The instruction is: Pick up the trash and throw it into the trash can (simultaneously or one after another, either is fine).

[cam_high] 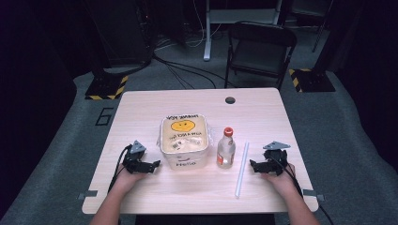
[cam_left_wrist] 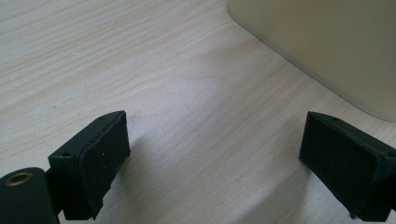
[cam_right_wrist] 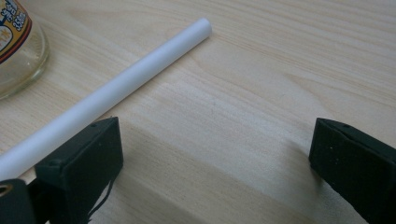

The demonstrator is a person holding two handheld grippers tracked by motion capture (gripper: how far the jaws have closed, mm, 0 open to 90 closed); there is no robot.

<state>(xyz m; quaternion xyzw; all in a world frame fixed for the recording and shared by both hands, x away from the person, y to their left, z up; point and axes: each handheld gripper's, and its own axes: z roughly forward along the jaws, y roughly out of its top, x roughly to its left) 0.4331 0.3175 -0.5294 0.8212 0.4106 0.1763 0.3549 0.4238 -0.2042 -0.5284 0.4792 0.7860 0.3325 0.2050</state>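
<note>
My right gripper [cam_high: 261,167] rested wide open and empty, the white straw [cam_right_wrist: 116,86] lying just off its left finger, the bottle [cam_high: 225,148] beyond. My left gripper [cam_high: 149,167], also open and empty, sat beside the plastic bag [cam_high: 184,139]. Centring the straw before closing seemed wisest.

Light wood table [cam_high: 141,108] with a dark round grommet hole [cam_high: 230,100] near its far edge, metal clips at both near corners. Behind it a black folding chair [cam_high: 260,47], empty, on grey carpet [cam_high: 347,140]. Black cables run across the floor. Yellow-black hazard-striped bases [cam_high: 107,87] left and right of the chair. White desk leg further back
</note>
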